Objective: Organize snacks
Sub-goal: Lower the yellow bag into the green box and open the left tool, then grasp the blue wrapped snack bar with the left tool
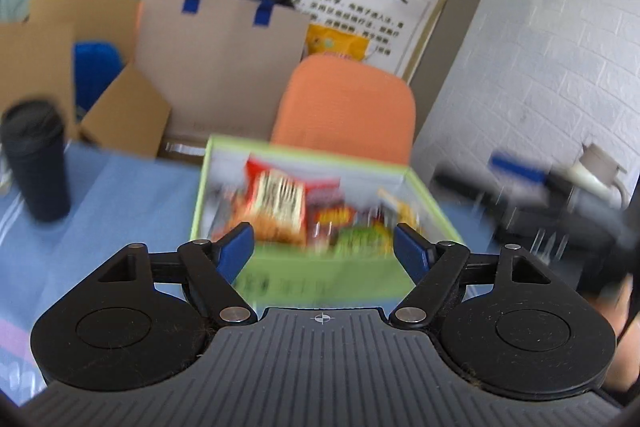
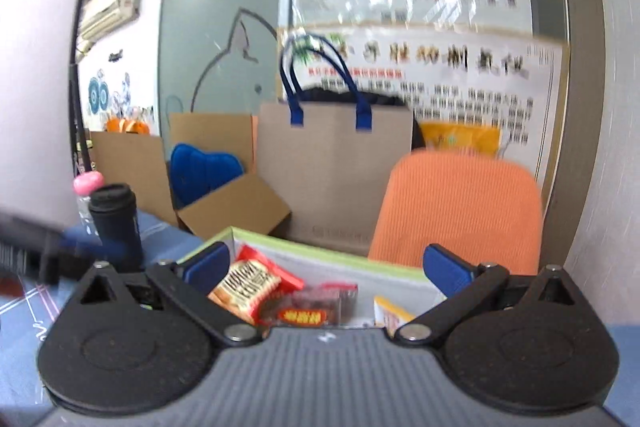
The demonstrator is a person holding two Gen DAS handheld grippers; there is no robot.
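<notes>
The right gripper [image 2: 326, 267] is seen at the bottom of the frame with its blue pads [image 2: 206, 263] spread wide and nothing held between them. Just beyond, at lower centre, a green-rimmed box [image 2: 316, 253] is seen holding an orange-and-red snack packet [image 2: 250, 285] and a dark red packet [image 2: 316, 307]. A black tumbler [image 2: 116, 223] is placed at centre left, an orange chair [image 2: 460, 207] at centre right, and a paper bag [image 2: 336, 163] in the middle.

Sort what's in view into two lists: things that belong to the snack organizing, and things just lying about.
Belongs to the job:
green box
red snack packet
dark snack packet
left gripper, open
right gripper, open

Just lying about:
black tumbler
paper bag
orange chair
cardboard box
</notes>
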